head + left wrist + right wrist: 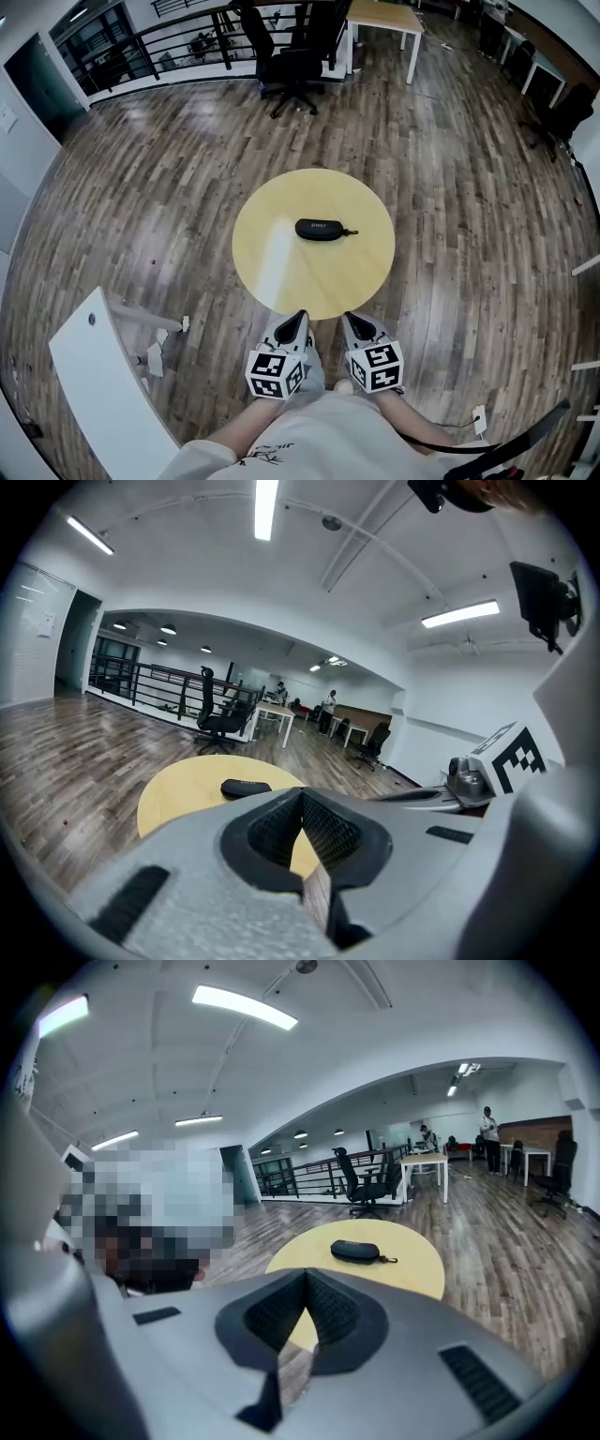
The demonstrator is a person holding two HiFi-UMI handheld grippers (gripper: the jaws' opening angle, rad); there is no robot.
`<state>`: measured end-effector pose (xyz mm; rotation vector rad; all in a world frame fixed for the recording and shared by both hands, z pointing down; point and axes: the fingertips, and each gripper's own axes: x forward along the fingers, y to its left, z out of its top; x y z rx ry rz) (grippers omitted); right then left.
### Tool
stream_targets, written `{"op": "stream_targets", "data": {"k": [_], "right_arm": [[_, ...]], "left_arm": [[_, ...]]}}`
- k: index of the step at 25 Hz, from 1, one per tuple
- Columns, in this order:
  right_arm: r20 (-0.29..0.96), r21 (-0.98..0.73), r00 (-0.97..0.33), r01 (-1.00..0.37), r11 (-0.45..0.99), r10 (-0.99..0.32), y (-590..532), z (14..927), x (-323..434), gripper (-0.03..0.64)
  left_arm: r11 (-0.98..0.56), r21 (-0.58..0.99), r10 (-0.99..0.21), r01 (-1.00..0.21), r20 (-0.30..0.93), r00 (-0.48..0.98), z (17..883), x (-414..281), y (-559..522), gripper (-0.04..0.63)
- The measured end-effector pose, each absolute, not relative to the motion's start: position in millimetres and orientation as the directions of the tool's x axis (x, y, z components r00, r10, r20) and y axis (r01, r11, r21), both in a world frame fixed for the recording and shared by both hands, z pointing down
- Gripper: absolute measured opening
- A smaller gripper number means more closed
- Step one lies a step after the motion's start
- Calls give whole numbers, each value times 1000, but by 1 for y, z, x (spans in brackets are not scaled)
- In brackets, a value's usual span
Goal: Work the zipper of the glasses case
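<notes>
A black glasses case (pixel 322 229) lies zipped up near the middle of the round yellow table (pixel 281 272), its zipper pull (pixel 352 232) sticking out at the right end. My left gripper (pixel 297 321) and right gripper (pixel 351 321) hover side by side at the table's near edge, well short of the case. Both are shut with nothing between the jaws. The left gripper view shows the left gripper (pixel 302 799) pointing over the table (pixel 178 799) at the case (pixel 246 787). The right gripper view shows the right gripper (pixel 306 1279) with the case (pixel 355 1252) ahead on the table (pixel 412 1265).
A white slanted board (pixel 103 384) stands on the wood floor at the lower left. A black office chair (pixel 291 66) and a wooden desk (pixel 384 19) are far behind the table, next to a railing. A black cable (pixel 506 441) runs at my right.
</notes>
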<state>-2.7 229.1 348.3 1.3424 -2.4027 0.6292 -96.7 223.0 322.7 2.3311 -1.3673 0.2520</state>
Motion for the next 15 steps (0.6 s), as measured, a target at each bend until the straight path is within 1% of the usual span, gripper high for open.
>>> {"op": "stream_targets", "data": {"k": [3, 7, 11, 15], "right_arm": [[451, -206, -504, -861, 464, -736, 174, 330, -26, 2], [425, -187, -498, -865, 465, -756, 133, 314, -53, 2], [430, -207, -472, -881, 425, -770, 115, 313, -56, 2], [433, -207, -476, -879, 429, -765, 98, 313, -53, 2]], "left_arm": [[-458, 266, -782, -848, 334, 526, 304, -116, 167, 3], [-496, 241, -775, -834, 310, 551, 290, -136, 117, 3], [-515, 255, -759, -818, 307, 574, 284, -137, 94, 3], [-491, 283, -765, -824, 311, 564, 290, -137, 85, 3]]}}
